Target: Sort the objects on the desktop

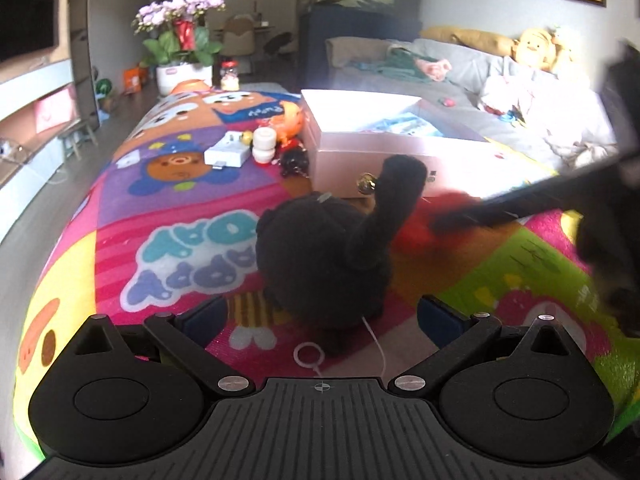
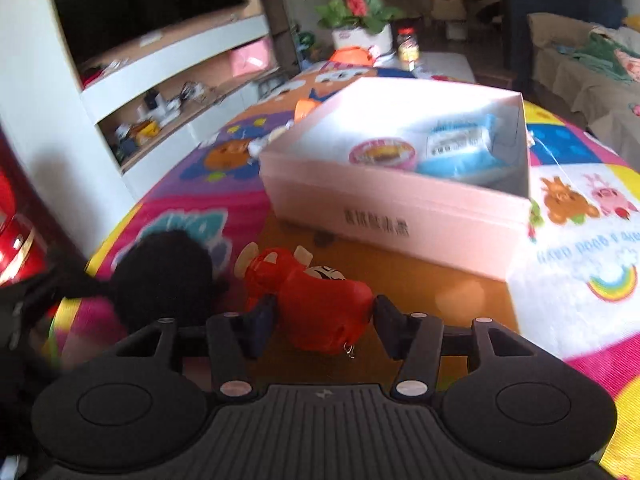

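Note:
In the left wrist view a black plush toy point(image 1: 324, 256) lies on the colourful mat, just ahead of my left gripper point(image 1: 322, 316). That gripper is open, its fingertips point(image 1: 208, 316) standing clear of the plush on both sides. A white cord loop point(image 1: 308, 354) trails from the toy. In the right wrist view my right gripper point(image 2: 322, 320) is shut on a red toy figure point(image 2: 320, 300), with a pad against each side. The black plush point(image 2: 168, 276) sits to its left. Beyond stands an open pink box point(image 2: 400, 208) holding a round tin point(image 2: 382, 152) and a blue packet point(image 2: 460, 148).
Left of the pink box point(image 1: 360, 160) lie a white flat case point(image 1: 226, 154), small white jars point(image 1: 264, 144), an orange toy point(image 1: 286, 120) and a small black item point(image 1: 294, 162). A flower pot point(image 1: 184, 72) stands at the mat's far end. A sofa point(image 1: 500, 92) runs along the right.

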Available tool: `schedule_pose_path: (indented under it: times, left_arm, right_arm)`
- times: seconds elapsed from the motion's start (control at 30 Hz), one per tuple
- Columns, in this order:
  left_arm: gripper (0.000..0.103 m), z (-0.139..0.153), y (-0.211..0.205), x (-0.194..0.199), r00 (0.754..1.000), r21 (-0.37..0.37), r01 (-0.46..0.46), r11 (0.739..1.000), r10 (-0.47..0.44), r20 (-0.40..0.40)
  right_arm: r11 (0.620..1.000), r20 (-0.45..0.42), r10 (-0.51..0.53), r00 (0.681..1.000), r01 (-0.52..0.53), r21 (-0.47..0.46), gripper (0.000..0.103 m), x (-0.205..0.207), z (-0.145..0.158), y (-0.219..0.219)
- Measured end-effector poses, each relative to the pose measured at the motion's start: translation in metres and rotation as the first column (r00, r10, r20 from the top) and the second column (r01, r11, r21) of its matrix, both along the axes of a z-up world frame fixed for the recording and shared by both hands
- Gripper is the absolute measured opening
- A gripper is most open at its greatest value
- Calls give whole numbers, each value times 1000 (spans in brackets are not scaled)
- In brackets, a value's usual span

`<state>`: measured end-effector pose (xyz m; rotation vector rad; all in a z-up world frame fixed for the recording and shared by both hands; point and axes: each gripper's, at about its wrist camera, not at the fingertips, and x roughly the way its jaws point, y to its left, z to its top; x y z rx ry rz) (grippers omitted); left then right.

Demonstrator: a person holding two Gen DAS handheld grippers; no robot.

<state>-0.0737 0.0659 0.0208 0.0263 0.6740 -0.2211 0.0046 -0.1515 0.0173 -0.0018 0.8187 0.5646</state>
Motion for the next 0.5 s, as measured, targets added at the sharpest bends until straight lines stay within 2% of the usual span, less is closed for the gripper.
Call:
schedule_pose_path:
  times: [0.07, 0.13, 0.2, 0.27, 0.3, 0.37, 0.43, 0.5]
  left_arm:
    - [103, 0, -2, 2, 1000, -8, 8, 1000, -8, -4]
    - [103, -1, -6, 5, 1000, -6, 16, 1000, -16, -9]
    - [103, -2, -11, 7, 1000, -5, 22, 1000, -22, -13]
    - [103, -2, -16, 8, 999, -7, 29, 1000, -29, -15]
    - [103, -2, -17, 8, 999, -7, 32, 999, -32, -15]
    - [103, -3, -20, 11, 999, -9, 29, 1000, -30, -18]
    - [103, -4, -23, 17, 1000, -9, 14, 1000, -14, -20]
    - [103, -5, -27, 26, 1000, -1, 4, 1000, -4, -14]
  right_arm:
    - [997, 16, 55, 998, -54, -54, 53, -9, 4, -14]
    - [992, 79, 44, 996, -34, -124, 57, -15, 7, -23]
    - [976, 168, -40, 985, 74, -205, 66, -15, 10, -29]
    - [946, 270, -128, 954, 199, -255, 87, -15, 13, -31]
    - [950, 275, -150, 950, 215, -228, 91, -16, 15, -35]
    - [970, 229, -180, 957, 211, -122, 100, -17, 17, -46]
    - [976, 188, -194, 963, 208, -61, 100, -22, 12, -51]
    - [976, 157, -205, 966, 214, -45, 100, -27, 4, -52]
